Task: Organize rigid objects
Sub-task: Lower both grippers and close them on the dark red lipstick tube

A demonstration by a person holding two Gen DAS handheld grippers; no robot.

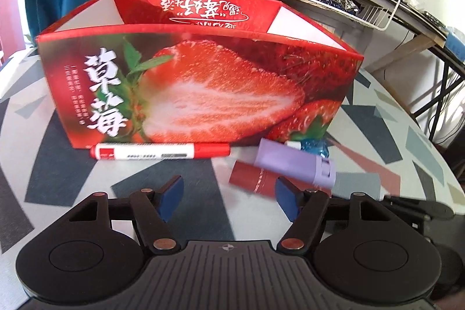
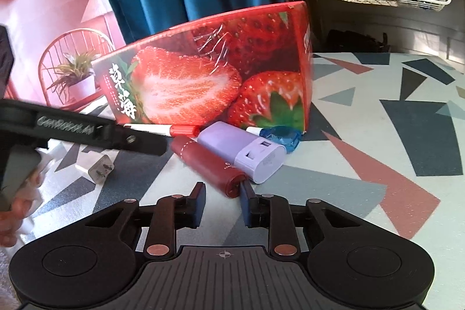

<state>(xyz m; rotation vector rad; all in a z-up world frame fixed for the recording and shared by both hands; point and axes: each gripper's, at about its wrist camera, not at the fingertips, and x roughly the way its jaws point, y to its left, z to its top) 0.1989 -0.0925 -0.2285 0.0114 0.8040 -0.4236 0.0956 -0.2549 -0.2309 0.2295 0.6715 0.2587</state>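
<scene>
Right gripper (image 2: 222, 198): jaws apart, lined up on red tube (image 2: 207, 163) end.
Left gripper (image 1: 228, 199): apart, empty, facing marker (image 1: 159, 152).
Strawberry box (image 1: 200, 89): open top, likely the drop target.
Purple charger (image 2: 247, 148): leans on tube; may shift.

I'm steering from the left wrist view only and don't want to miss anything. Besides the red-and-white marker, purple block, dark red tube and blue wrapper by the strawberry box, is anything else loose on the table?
Observer: Yes. A white two-prong plug adapter lies on the patterned table, to the left of the dark red tube.
Operator: And the right gripper?
Observer: The right gripper is open and holds nothing. Its right finger is close to the near end of the dark red tube. I cannot tell whether they touch.
</scene>
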